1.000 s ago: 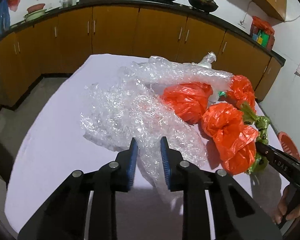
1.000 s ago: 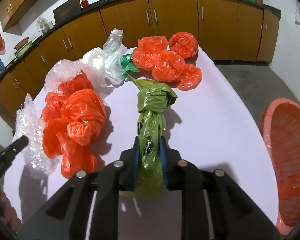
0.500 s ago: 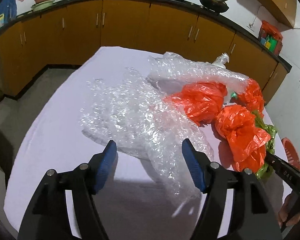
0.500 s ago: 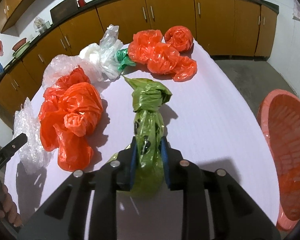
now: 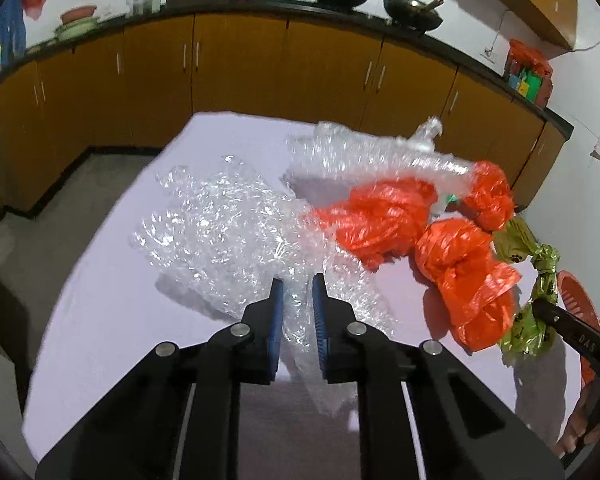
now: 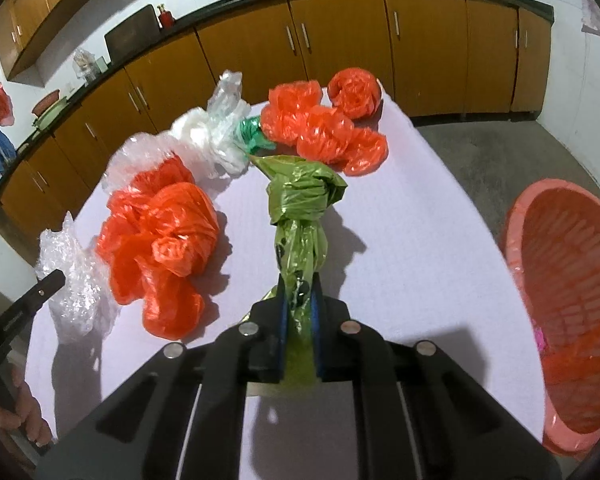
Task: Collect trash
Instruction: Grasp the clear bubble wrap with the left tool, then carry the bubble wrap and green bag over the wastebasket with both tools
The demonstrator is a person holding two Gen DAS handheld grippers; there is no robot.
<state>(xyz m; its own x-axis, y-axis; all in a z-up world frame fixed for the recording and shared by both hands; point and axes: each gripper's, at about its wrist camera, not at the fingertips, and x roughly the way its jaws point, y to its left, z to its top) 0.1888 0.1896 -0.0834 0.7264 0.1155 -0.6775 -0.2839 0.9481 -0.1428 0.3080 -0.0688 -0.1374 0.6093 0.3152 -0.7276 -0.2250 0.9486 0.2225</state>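
Observation:
My left gripper is shut on a crumpled sheet of clear bubble wrap that spreads over the white table. My right gripper is shut on a knotted green plastic bag, lifted slightly off the table; it also shows in the left wrist view. Crumpled orange bags lie nearby: one beside the bubble wrap, another cluster at the far table end. A white bag and a small dark green bag lie between them.
A red-orange plastic basket stands on the floor to the right of the table, also visible in the left wrist view. Brown kitchen cabinets with a black counter line the walls behind. Grey floor surrounds the table.
My left gripper opened wide half a second ago and has now closed again on the bubble wrap. My right gripper has kept its hold on the green bag and raised it slightly.

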